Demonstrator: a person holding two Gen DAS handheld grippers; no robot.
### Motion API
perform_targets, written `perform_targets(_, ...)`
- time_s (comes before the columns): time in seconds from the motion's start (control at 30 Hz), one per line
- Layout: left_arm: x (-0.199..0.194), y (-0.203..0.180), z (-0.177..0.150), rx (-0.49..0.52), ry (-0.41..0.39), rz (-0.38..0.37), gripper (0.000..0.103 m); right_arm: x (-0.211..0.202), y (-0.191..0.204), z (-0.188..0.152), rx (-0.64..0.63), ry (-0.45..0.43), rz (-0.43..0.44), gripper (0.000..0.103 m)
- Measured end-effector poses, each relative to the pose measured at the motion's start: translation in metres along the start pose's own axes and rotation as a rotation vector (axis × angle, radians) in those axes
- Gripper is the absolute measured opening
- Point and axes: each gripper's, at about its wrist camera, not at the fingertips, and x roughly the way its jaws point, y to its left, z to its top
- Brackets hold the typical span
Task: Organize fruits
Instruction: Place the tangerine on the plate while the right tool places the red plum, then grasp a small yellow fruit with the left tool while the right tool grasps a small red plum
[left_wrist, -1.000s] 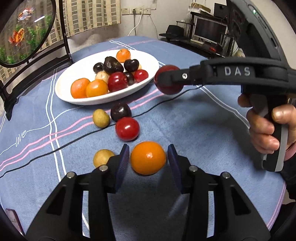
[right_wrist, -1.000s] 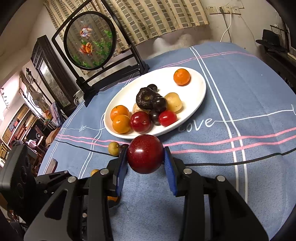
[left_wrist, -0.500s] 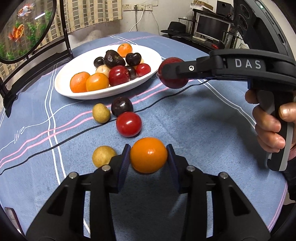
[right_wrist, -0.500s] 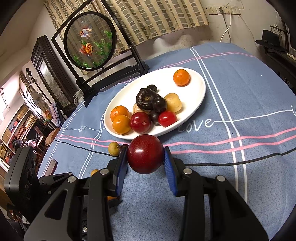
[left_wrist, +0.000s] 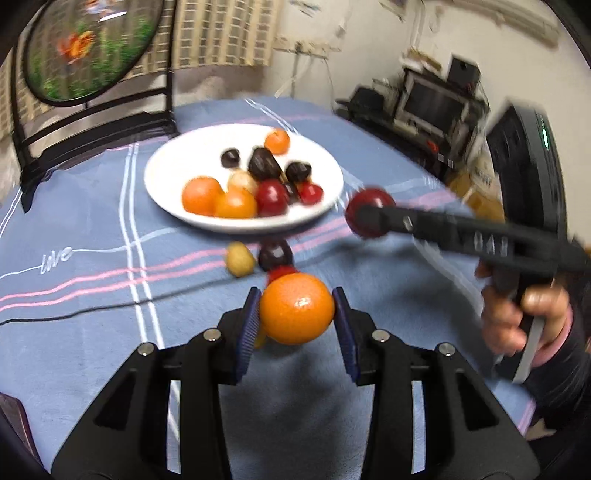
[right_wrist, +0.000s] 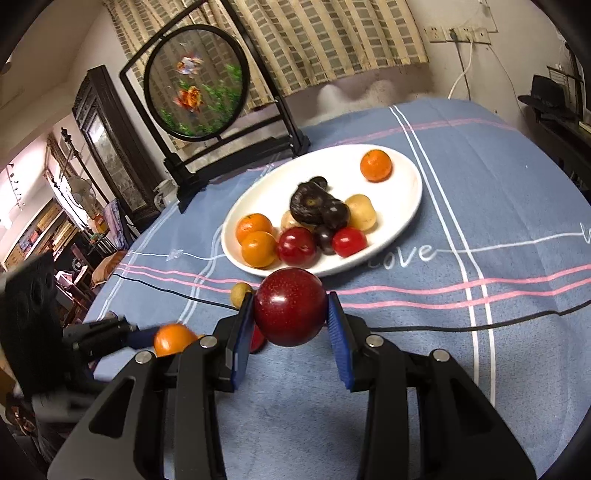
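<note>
My left gripper (left_wrist: 297, 319) is shut on an orange (left_wrist: 296, 309) and holds it above the blue tablecloth. My right gripper (right_wrist: 290, 314) is shut on a dark red plum (right_wrist: 290, 307), just short of the white plate's (right_wrist: 406, 206) near rim. The plate (left_wrist: 173, 173) carries several oranges, plums and dark fruits. Loose on the cloth lie a yellow fruit (left_wrist: 240, 259), a dark plum (left_wrist: 275, 254) and a red fruit (left_wrist: 279, 272) partly hidden behind the orange. In the right wrist view the left gripper (right_wrist: 173, 338) with its orange appears at the lower left.
A round fish-painted screen on a black stand (right_wrist: 195, 86) stands behind the plate. A black cable (right_wrist: 480, 325) crosses the cloth in front of the plate. A person's hand (left_wrist: 517, 317) grips the right gripper's handle. Shelves and a monitor (left_wrist: 432, 107) lie beyond the table.
My left gripper closed on the orange and lifted it off the cloth, rolling a little. The right gripper stayed in place with the plum.
</note>
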Motion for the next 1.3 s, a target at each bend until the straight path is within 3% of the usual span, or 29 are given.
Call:
perform_targets(0.27,0.005,0.036,0.07,-0.056,-0.092,0.097,0.04,0.026,0.006,0.045,-0.065,-0.064,-0.079,0.039)
perform_targets(0.5,0.062,0.067,0.11,-0.114,-0.054,0.165,0.04,0.077,-0.015,0.076,-0.074,-0.033,-0.178,0.039)
perform_targets(0.63,0.084,0.075,0.117,-0.118,-0.03,0.194,0.04,0.09,-0.024,0.081,-0.064,-0.023,-0.181,0.04)
perform_targets(0.67,0.087,0.076,0.118,-0.122,-0.026,0.201,0.041,0.09,-0.026,0.081,-0.059,-0.017,-0.18,0.04)
perform_targets(0.7,0.087,0.077,0.118,-0.127,-0.033,0.215,0.05,0.091,-0.027,0.083,-0.053,-0.01,-0.18,0.041)
perform_targets(0.77,0.081,0.076,0.117,-0.129,-0.052,0.226,0.063,0.086,-0.026,0.085,-0.045,-0.017,-0.192,0.042)
perform_targets(0.83,0.068,0.071,0.112,-0.12,-0.064,0.226,0.064,0.077,-0.022,0.081,-0.048,-0.033,-0.184,0.043)
perform_targets(1.07,0.016,0.063,0.058,-0.163,-0.104,0.258,0.088,0.035,0.004,0.045,-0.059,-0.066,-0.129,0.043)
perform_targets(1.3,-0.001,0.082,0.0,-0.252,-0.069,0.341,0.088,0.044,0.031,-0.009,-0.098,0.1,-0.046,0.043)
